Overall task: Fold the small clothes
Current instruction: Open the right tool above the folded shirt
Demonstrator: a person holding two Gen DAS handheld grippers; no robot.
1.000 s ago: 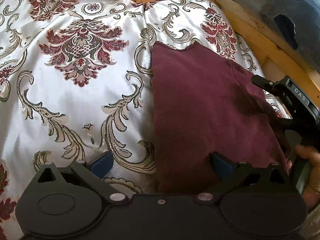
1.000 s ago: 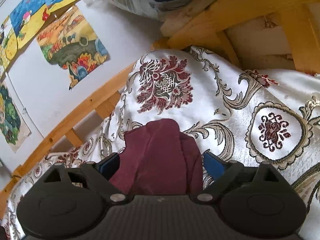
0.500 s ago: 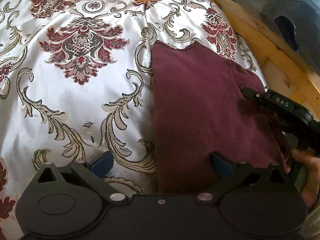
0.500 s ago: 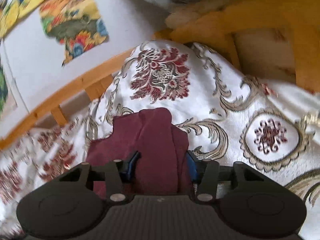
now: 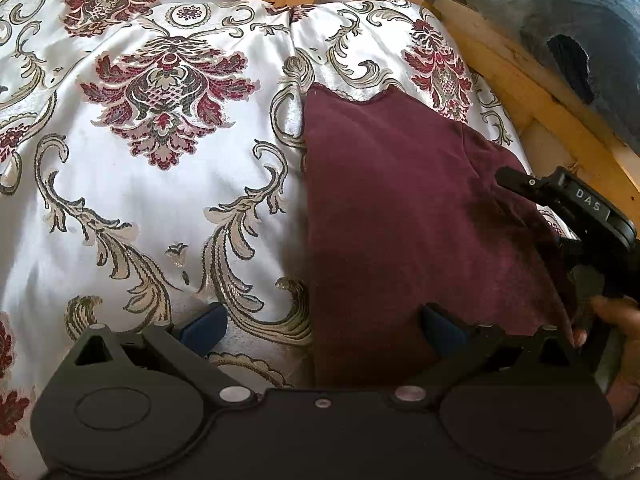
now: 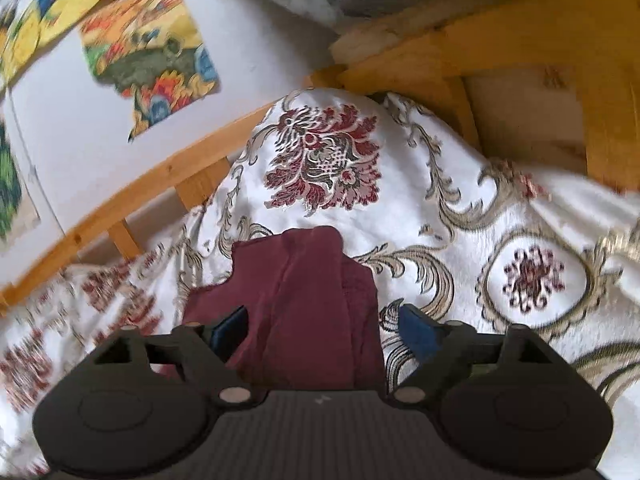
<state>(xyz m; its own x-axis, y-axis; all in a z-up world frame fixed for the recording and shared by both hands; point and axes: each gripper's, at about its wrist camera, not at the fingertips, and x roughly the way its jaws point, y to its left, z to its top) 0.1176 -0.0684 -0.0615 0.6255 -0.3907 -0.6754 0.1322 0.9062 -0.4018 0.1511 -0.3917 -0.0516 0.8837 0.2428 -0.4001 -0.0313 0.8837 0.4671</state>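
Note:
A dark maroon garment point(image 5: 400, 208) lies folded lengthwise on the patterned white bedspread point(image 5: 160, 200). My left gripper point(image 5: 320, 320) is open and wide, straddling the garment's left edge at its near end; one blue pad rests over the cloth, the other over the bedspread. My right gripper point(image 6: 322, 326) sits at the garment's point(image 6: 304, 300) other side, and its jaws are opening. A ridge of the cloth lies between its pads without being pressed. In the left wrist view one of the right tool's black fingers point(image 5: 520, 184) shows above the garment's right edge, held by a hand point(image 5: 616, 320).
A wooden bed frame point(image 5: 532, 92) runs along the back and right of the bedspread. A bagged bundle point(image 5: 568, 20) lies beyond it. Colourful pictures point(image 6: 152, 60) hang on the white wall behind the slatted rail point(image 6: 132, 208).
The right gripper's jaws narrowed around the cloth ridge half a second ago and have spread wide again. In the left view its finger dipped over the garment, then lifted back. The left gripper stayed put.

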